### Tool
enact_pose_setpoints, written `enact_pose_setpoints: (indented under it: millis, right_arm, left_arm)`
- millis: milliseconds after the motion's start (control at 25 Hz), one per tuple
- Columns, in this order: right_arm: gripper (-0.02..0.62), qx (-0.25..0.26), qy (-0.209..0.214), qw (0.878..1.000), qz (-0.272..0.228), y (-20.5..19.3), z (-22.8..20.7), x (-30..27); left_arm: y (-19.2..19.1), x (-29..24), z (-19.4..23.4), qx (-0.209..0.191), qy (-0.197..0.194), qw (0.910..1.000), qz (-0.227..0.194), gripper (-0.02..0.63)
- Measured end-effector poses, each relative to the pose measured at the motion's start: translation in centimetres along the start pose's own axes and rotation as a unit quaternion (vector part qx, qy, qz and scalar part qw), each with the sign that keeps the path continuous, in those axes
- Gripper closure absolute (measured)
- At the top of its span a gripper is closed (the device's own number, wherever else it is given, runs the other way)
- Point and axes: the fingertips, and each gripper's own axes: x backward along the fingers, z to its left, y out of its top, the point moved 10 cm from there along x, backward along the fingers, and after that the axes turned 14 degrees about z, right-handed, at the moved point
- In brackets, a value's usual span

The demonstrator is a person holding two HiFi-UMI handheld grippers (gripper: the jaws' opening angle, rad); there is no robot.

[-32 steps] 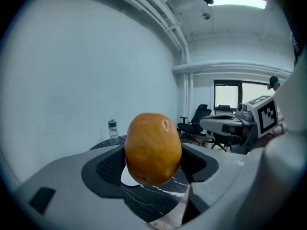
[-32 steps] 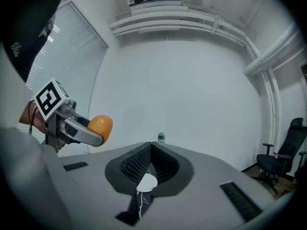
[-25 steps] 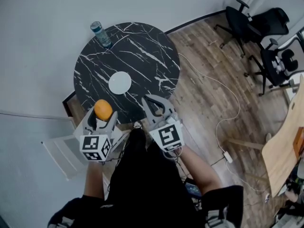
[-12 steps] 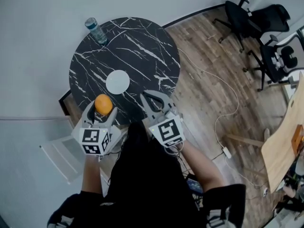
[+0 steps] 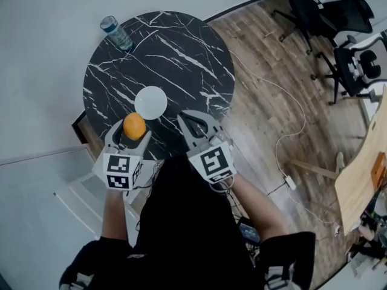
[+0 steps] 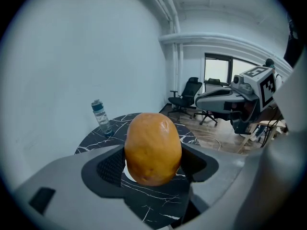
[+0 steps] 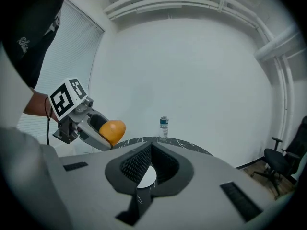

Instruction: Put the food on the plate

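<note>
One orange sits pinched in the left hand-held gripper, lower left of the plate; the right hand-held gripper is pressed together.

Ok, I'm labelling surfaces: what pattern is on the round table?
The table is black with white marble veining; the head view shows it best.
</note>
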Motion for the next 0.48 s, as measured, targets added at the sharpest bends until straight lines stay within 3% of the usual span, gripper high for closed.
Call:
enact_pose_setpoints:
  millis: [480]
  right_arm:
    - [0.598, -0.027, 0.007, 0.998, 0.055, -1.2, -0.6, -4.4]
  left_arm:
    - [0.5, -5.3, 3.7, -0.029, -0.042, 0.9967, 0.063, 0.262]
